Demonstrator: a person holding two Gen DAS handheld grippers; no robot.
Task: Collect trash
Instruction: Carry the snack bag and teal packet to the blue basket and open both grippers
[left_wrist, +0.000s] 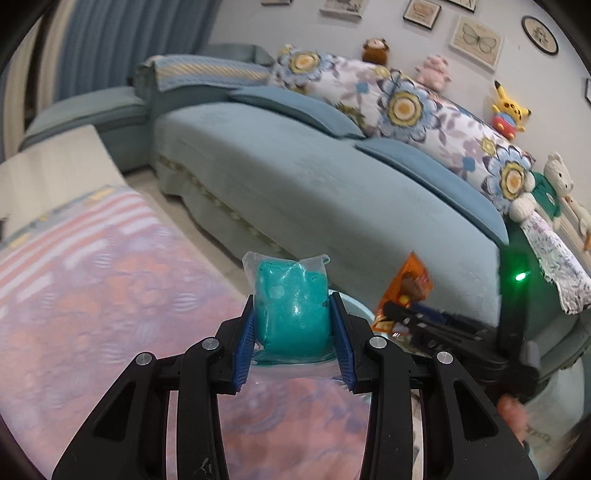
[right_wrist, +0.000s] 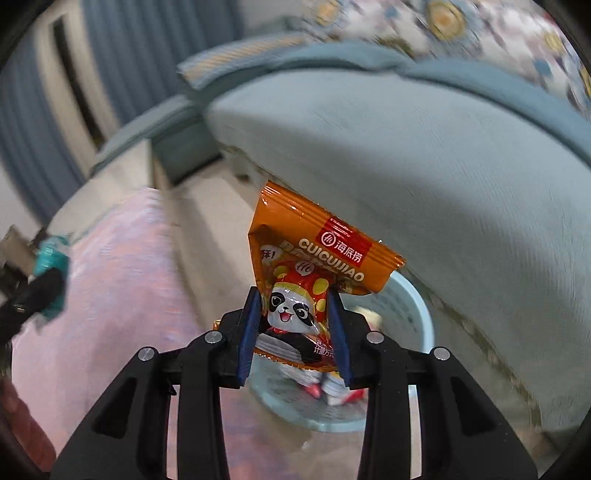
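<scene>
My left gripper (left_wrist: 293, 317) is shut on a teal packet in clear wrap (left_wrist: 290, 306), held above the pink rug. My right gripper (right_wrist: 293, 317) is shut on an orange snack packet with a panda (right_wrist: 314, 258), held over a light blue basket (right_wrist: 421, 314) that has wrappers in it. In the left wrist view the right gripper (left_wrist: 397, 312) with the orange packet (left_wrist: 404, 290) is at the right, by the sofa. In the right wrist view the left gripper (right_wrist: 44, 291) with the teal packet (right_wrist: 50, 258) is at the far left.
A blue-green sofa (left_wrist: 332, 184) with floral cushions (left_wrist: 402, 107) and plush toys runs along the back and right. A pink patterned rug (left_wrist: 110, 295) covers the floor beside a strip of pale tile (right_wrist: 214, 221). Blue curtains (left_wrist: 122, 44) hang at the back left.
</scene>
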